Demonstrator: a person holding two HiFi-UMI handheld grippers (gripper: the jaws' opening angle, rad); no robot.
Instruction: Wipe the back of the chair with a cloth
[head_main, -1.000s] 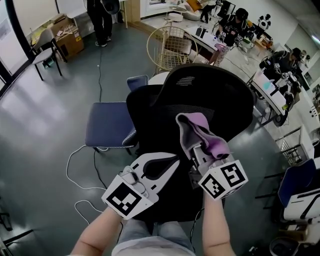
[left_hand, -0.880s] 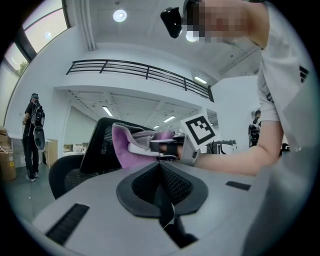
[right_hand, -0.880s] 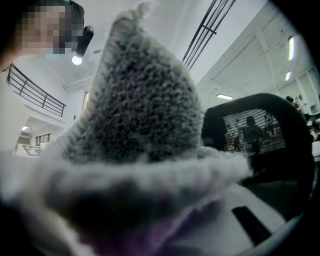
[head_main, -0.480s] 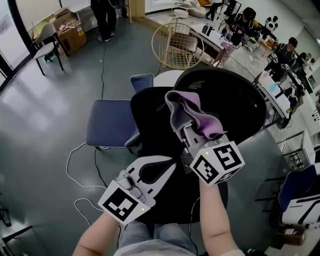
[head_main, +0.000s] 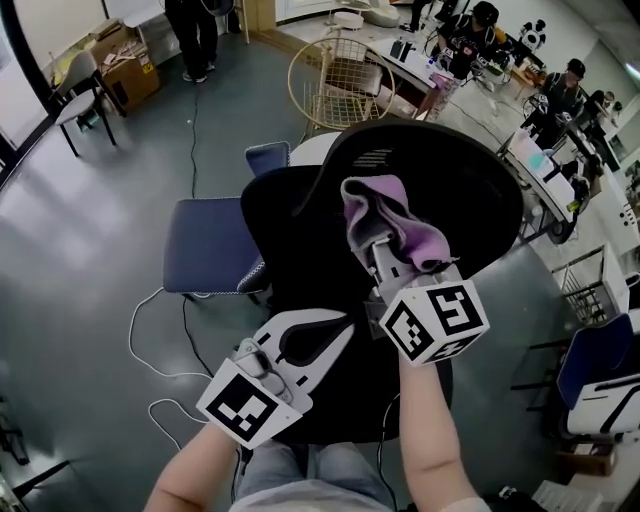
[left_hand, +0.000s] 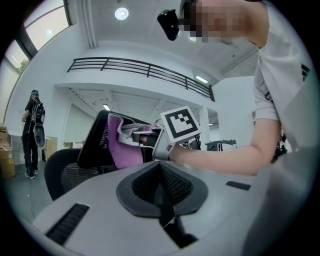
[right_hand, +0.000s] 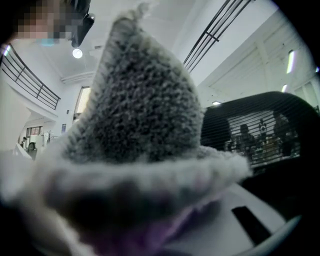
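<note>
A black mesh office chair stands in front of me, its curved backrest (head_main: 440, 170) facing me. A purple and grey cloth (head_main: 385, 225) is bunched against the upper middle of that back, and my right gripper (head_main: 380, 252) is shut on it. In the right gripper view the cloth (right_hand: 140, 140) fills most of the picture and hides the jaws; the chair back (right_hand: 260, 130) shows at the right. My left gripper (head_main: 340, 325) hangs lower, in front of the chair's lower back, shut with nothing in it. The left gripper view shows the cloth (left_hand: 120, 147) lying on the chair back (left_hand: 95, 142).
A blue padded chair (head_main: 210, 245) stands left of the office chair, a gold wire chair (head_main: 340, 85) behind it. White cables (head_main: 160, 330) trail on the grey floor at the left. Desks with seated people (head_main: 540, 120) line the right side. Cardboard boxes (head_main: 120, 65) and a standing person (head_main: 195, 35) are far back.
My right gripper has carried the cloth upward along the chair back, then slightly to the right. The left gripper has hardly moved.
</note>
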